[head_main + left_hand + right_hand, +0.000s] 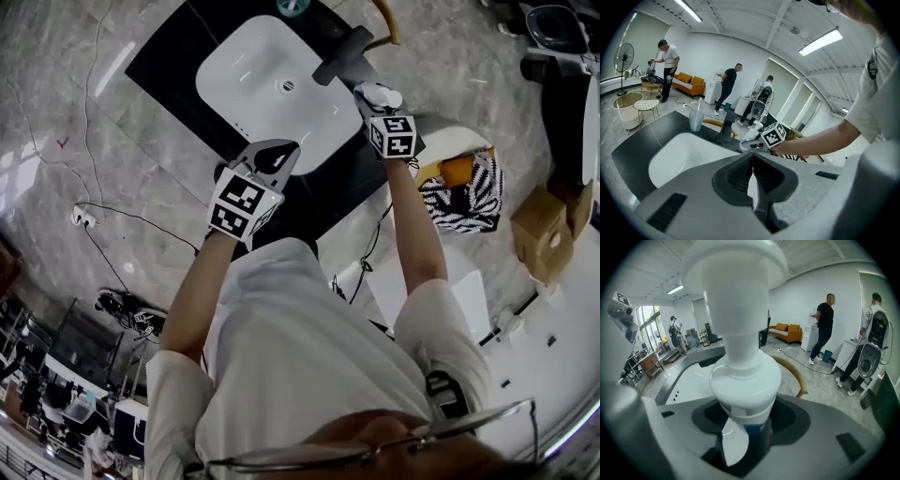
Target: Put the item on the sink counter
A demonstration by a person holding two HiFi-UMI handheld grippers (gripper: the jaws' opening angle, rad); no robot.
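A white bottle (740, 357) with a wide cap stands upright between the jaws of my right gripper (745, 427), which is shut on it. In the head view the right gripper (375, 103) holds the white bottle (380, 94) over the right part of the black sink counter (169, 56), just beside the dark faucet (342, 56). My left gripper (278, 155) hangs over the front rim of the white basin (262, 75). Its jaws (752, 164) meet with nothing between them. The bottle (749, 135) also shows past them, near the faucet (725, 129).
A translucent cup (695, 121) stands at the counter's back edge. A curved wooden chair back (792, 373) is behind the faucet. A striped bag (464, 192) and a cardboard box (544, 225) sit on the floor to the right. Several people stand in the room behind.
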